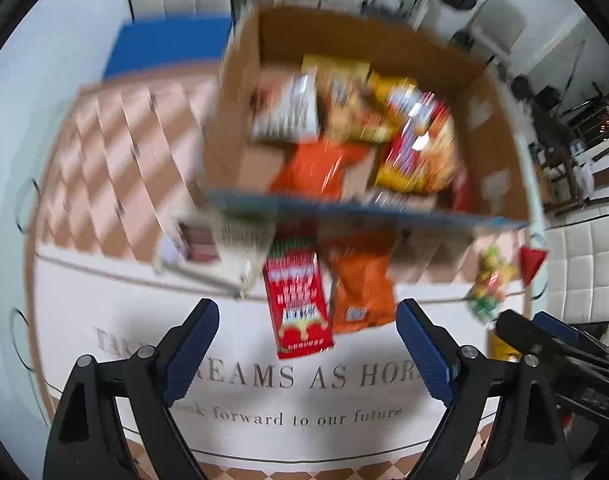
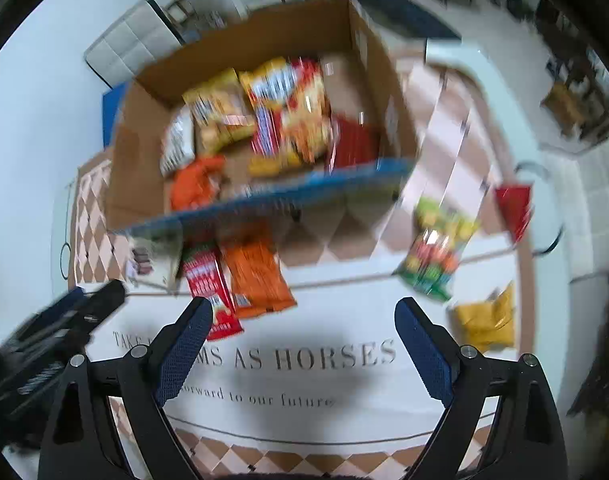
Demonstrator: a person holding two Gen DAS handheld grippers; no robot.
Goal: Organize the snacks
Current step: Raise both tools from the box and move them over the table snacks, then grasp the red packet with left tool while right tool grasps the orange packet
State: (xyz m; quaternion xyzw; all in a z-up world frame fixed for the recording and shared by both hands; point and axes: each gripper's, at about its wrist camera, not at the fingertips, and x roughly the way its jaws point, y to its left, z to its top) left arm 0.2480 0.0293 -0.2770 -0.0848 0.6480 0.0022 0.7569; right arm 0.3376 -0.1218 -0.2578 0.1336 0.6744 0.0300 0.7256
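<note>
Both grippers hang over the table with jaws spread wide and nothing in them: left gripper (image 1: 308,354), right gripper (image 2: 304,346). Several snacks already sit in the cardboard box (image 1: 240,92), upper centre. The red packet (image 1: 298,308) and orange bag (image 1: 362,292) lie loose mid-frame, likely next.
</note>
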